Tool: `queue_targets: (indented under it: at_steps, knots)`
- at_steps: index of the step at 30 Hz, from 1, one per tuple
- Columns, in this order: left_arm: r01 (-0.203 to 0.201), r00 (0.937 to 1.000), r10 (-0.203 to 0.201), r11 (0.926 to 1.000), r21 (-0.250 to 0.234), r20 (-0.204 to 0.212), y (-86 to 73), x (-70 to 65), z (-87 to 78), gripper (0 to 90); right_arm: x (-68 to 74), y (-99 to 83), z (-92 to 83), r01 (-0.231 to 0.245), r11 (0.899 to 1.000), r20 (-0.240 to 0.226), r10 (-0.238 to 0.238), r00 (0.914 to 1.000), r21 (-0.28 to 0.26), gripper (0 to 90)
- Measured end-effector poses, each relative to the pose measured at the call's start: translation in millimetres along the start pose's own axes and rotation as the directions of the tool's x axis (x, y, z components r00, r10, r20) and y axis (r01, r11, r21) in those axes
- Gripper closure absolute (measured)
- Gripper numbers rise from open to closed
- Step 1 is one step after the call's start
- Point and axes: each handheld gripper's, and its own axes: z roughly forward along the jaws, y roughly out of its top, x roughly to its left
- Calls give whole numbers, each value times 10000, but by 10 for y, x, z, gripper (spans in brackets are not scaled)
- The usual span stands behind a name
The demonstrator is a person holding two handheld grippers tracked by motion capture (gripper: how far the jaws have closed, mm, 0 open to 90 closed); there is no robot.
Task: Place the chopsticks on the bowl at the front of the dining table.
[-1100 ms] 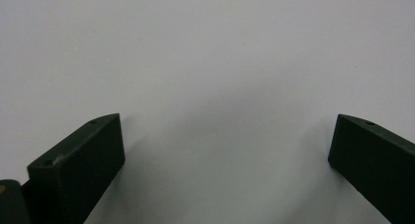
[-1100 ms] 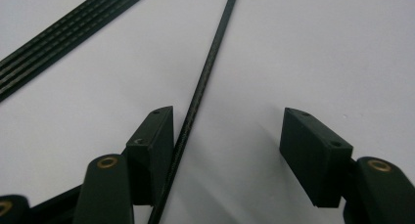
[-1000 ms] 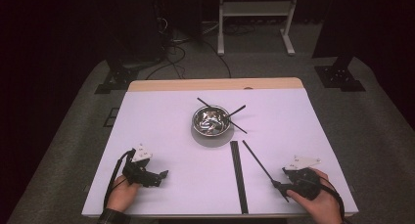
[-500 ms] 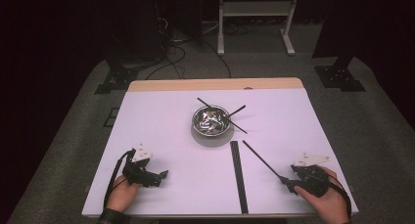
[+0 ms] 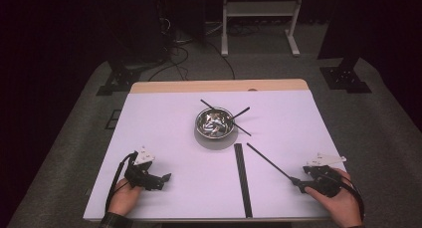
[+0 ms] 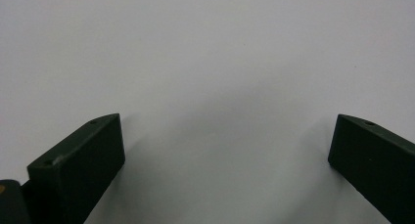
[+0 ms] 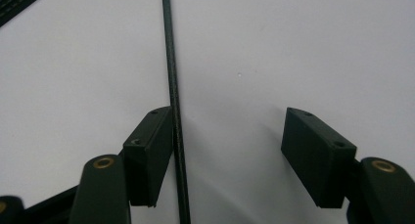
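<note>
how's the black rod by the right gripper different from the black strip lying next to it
The black rod is thin and lies diagonally, its near end between the open jaws of the right gripper. The black strip is wider, flat, and lies almost straight toward the bowl, untouched. Both are black, long and lie on the table.

We see a metal bowl [image 5: 215, 123] mid-table on the white tabletop [image 5: 164, 118], thin black sticks [image 5: 240, 113] resting across it; a flat black strip [image 5: 242, 178] lies nearer us.
</note>
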Motion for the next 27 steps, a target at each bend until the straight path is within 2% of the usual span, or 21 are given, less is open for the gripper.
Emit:
queue_targets:
  at_steps: [2, 7, 10, 19, 27]
  knots:
    - [0, 10000, 0, 10000, -1, -1, 0, 0, 0, 0, -12, -4, 9, -82, 10000, -293, 81, 9995, -16, 276]
    - [2, 10000, -2, 10000, 1, 2, 0, 1, 0, 0, -13, 4, -9, -189, 9998, -20, 189, 9998, -30, 375]
    - [1, 10000, -1, 10000, 2, 1, 0, 0, 0, 0, -46, 16, -32, -422, 9983, -373, 407, 9985, -398, 386]
    - [-2, 10000, 2, 10000, 1, 0, 0, 0, 0, 0, -14, 97, 6, -218, 9972, -658, 171, 9977, -715, 441]
    - [-2, 10000, 2, 10000, 5, 0, 0, 1, 0, 0, 7, 217, 82, 47, 9935, -931, -154, 9955, -1137, 544]
